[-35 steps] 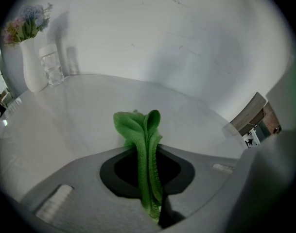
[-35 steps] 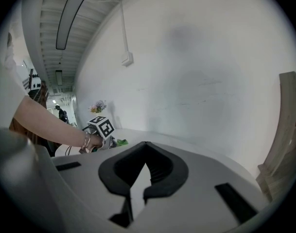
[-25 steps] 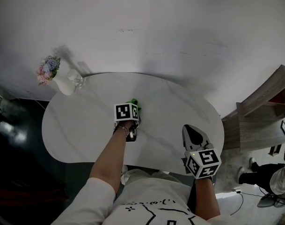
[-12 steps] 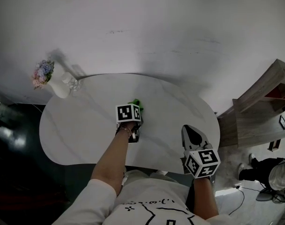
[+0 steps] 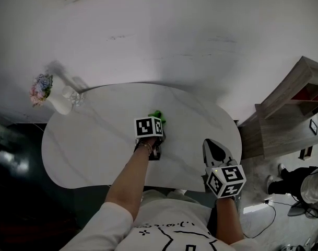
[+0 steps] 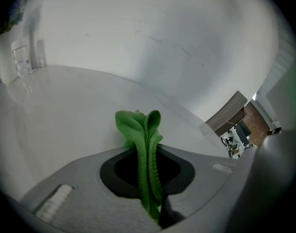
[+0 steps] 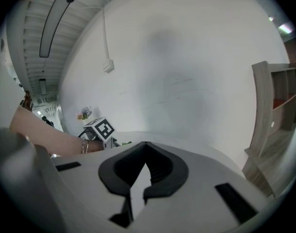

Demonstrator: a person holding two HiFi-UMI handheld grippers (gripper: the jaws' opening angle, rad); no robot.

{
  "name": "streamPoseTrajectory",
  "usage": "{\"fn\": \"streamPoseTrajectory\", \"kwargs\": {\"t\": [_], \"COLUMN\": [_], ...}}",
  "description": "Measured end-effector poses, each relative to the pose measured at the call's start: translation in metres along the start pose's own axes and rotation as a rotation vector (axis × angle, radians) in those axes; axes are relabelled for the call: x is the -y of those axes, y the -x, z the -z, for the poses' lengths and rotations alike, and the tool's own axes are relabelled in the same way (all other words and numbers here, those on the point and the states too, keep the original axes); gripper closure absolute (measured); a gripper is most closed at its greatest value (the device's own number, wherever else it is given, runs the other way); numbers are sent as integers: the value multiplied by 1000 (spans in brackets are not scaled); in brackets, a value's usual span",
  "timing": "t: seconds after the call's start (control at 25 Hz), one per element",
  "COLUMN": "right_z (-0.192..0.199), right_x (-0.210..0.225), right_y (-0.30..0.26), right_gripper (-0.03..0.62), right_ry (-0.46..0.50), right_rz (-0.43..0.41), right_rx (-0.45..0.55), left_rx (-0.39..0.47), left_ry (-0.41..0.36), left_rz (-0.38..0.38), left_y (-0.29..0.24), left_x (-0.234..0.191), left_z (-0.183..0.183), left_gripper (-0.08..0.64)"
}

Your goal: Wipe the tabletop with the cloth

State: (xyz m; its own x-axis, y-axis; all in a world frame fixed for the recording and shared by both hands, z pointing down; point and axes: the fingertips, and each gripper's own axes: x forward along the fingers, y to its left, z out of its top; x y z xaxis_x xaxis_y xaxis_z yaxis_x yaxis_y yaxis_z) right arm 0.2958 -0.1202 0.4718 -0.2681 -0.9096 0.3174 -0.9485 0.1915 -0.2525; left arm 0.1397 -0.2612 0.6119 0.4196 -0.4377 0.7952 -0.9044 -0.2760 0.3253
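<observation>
**Wiping under way near the middle of the counter**

The green cloth (image 6: pixel 139 130) is pinched between the jaws of the left tool (image 6: pixel 147 152), with a folded bunch sticking out in front. It is held over the middle of the white oval counter (image 5: pixel 91 150), a little toward the far edge. Contact with the top cannot be confirmed. The right tool (image 7: pixel 145 144) is pressed together with nothing in it and hangs over the near right edge.

No stain or wet track is visible, so the wiped part cannot be judged; the left and right ends probably have to be covered.

Open room is wide on both sides. Only the far left edge is occupied, by a vase of flowers (image 5: pixel 53 99) and a small glass (image 5: pixel 75 99). A wooden shelf unit (image 5: pixel 284 114) stands beyond the right end.
</observation>
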Motion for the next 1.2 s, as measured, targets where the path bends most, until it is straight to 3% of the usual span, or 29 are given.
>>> {"fn": "streamPoseTrajectory", "kwargs": {"t": [1.2], "right_z": [11], "right_x": [51], "right_y": [39], "right_gripper": [597], "right_ry": [-70], "right_rz": [149], "right_rx": [13], "left_rx": [-90], "left_ry": [-87], "left_rz": [200], "left_y": [-42], "left_x": [138], "left_z": [25], "left_gripper": [511]}}
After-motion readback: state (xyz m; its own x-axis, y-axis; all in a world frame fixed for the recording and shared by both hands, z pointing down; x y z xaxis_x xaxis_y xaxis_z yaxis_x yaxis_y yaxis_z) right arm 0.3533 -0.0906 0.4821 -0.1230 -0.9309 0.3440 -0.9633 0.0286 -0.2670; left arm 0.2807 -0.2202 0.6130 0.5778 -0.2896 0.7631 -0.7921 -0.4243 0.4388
